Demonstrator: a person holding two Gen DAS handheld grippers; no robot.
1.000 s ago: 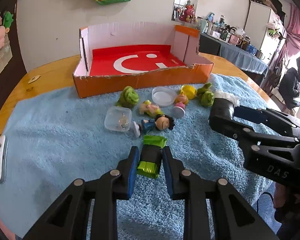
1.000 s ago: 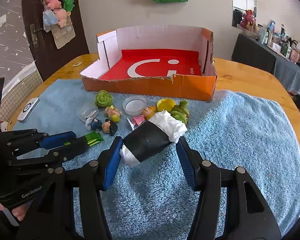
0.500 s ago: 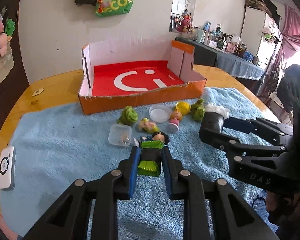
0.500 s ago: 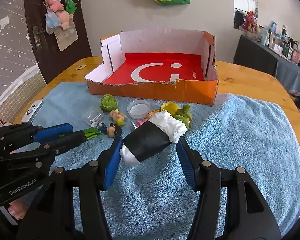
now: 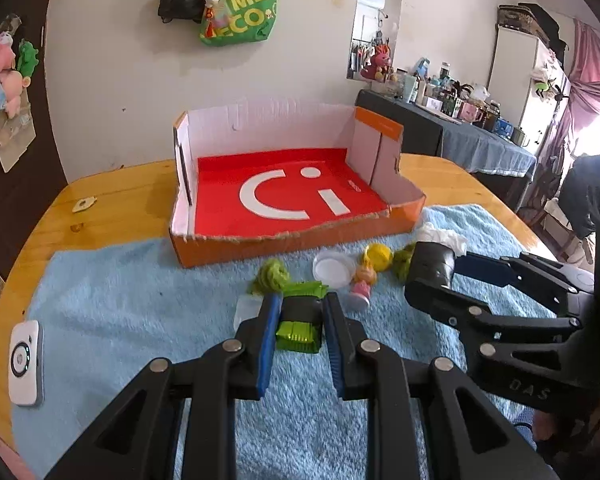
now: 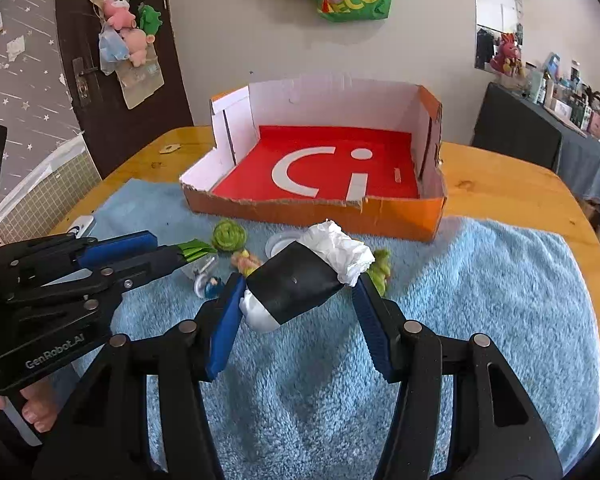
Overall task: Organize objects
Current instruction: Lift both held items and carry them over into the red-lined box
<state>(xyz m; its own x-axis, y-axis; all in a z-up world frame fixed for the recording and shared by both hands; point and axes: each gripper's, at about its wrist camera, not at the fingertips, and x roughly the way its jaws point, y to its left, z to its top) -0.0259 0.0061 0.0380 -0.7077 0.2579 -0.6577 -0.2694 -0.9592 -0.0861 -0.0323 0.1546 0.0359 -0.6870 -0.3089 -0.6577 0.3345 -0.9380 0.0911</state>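
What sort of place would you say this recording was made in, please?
Most likely a lived-in home: a wooden table under a blue towel, a green shopping bag hung on the wall, and a cluttered sideboard.

A wooden bench point(image 5: 112, 204) carries a blue towel point(image 5: 140, 320). Beyond the towel's far edge stands an orange cardboard box point(image 5: 300, 240). Left of the towel lies a small white device point(image 5: 25, 362); a small tag point(image 5: 84, 205) lies left of the box.

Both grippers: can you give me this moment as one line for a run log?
left gripper: shut on green toy | right gripper: shut on black roll | box: empty | small toys: on towel
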